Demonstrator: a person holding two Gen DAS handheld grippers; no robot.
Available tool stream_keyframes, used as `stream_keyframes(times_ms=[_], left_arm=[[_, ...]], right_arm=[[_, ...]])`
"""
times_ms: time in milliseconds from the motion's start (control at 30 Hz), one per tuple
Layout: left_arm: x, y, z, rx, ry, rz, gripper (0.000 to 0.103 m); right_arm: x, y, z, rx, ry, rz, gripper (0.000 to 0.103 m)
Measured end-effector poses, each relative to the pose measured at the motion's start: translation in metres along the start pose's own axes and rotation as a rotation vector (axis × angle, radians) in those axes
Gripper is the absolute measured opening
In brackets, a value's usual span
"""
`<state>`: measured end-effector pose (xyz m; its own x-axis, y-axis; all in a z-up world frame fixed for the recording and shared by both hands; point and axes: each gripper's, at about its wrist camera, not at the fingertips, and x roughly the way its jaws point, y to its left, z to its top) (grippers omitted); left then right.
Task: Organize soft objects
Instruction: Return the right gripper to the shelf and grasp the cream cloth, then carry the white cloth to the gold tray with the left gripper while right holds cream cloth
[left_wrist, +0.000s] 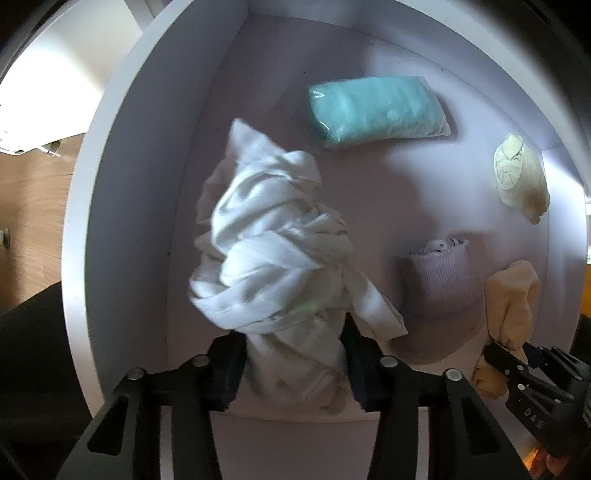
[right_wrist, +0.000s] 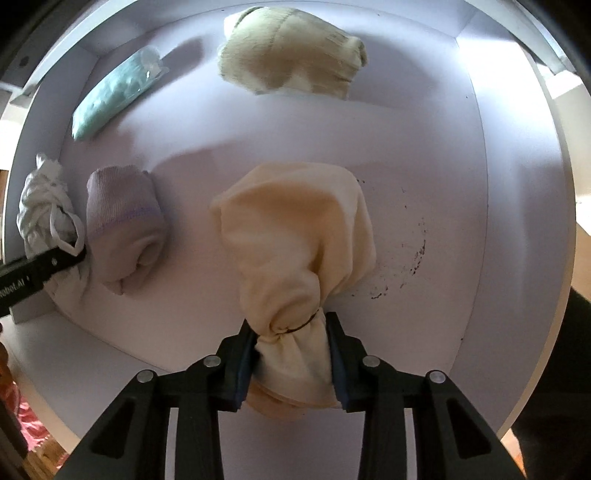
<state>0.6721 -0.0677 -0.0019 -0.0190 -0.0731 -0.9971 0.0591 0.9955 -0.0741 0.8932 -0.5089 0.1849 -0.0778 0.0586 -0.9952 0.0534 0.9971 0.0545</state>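
White drawer (left_wrist: 122, 221) holds everything. My left fingers (left_wrist: 291, 363) grip the white bundle (left_wrist: 266, 251) near its left wall; my right fingers (right_wrist: 291, 354) clamp the cream bundle (right_wrist: 295, 229) mid-floor. Lilac roll (right_wrist: 125, 229) lies between them. Teal pack (left_wrist: 376, 109) and beige roll (right_wrist: 291, 59) lie toward the far wall.

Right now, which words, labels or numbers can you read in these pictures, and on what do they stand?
"obot.AI", start cut off: on the left gripper, seen by the right wrist camera.
"DA", blurred and partial: on the right gripper, seen by the left wrist camera.
The fabric bundles show no text.
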Motion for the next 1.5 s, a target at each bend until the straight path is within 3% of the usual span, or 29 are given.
stream_keyframes(times_ms=[233,767,1100,1500], left_arm=[[-0.009,-0.003,-0.003,0.018,-0.015,0.003,0.041],[-0.033,-0.011,-0.012,0.053,-0.079,0.017,0.037],[-0.061,-0.018,-0.034,0.123,-0.147,0.019,0.037],[-0.114,0.005,-0.045,0.064,-0.233,-0.014,0.036]], right_arm=[[-0.002,0.016,-0.011,-0.006,-0.002,-0.006,0.035],[-0.002,-0.005,-0.001,0.015,0.006,0.019,0.036],[-0.001,-0.007,0.003,0.013,0.013,0.017,0.037],[-0.001,-0.019,0.006,0.033,0.016,0.039,0.037]])
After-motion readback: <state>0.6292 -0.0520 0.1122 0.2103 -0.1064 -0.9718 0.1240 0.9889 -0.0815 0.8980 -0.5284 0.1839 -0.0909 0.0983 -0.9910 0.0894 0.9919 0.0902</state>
